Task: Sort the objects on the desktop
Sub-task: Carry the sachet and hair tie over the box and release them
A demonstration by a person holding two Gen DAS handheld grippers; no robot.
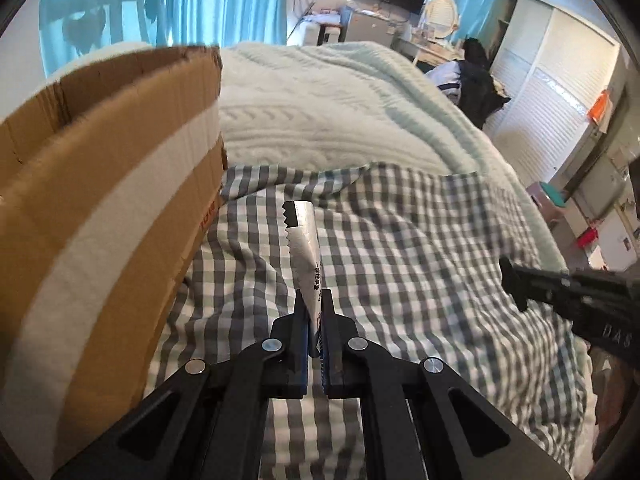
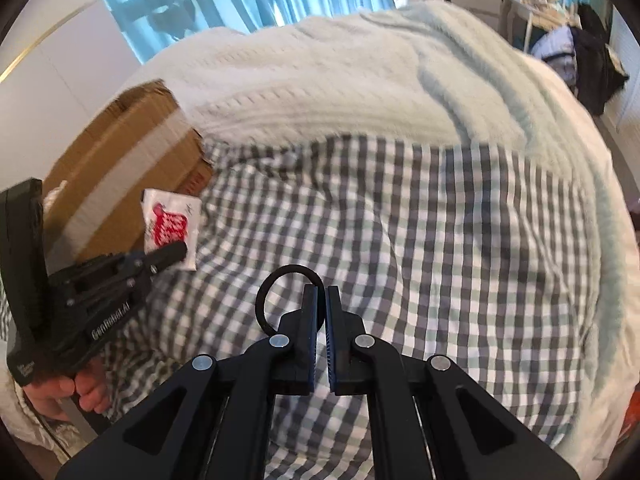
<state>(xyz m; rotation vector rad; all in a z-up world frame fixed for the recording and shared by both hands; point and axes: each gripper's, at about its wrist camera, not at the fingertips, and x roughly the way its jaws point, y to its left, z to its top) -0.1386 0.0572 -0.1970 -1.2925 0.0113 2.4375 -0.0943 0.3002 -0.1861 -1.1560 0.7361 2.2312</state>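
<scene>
Two jaws clamped, left gripper (image 1: 314, 300) pinching sachet (image 1: 306, 240), right gripper (image 2: 322, 300) pinching hair tie (image 2: 280, 280).

Cardboard box (image 1: 100, 208) stands on bed, left side, on checked cloth (image 1: 400, 260). Knit blanket (image 1: 320, 112) lies behind cloth. Packet (image 2: 170, 228) sits just right of box, apparently touching it.

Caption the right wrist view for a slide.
Right gripper pinches a black elastic hair tie above the checked cloth; left gripper holds a white-and-red packet near the cardboard box.
</scene>
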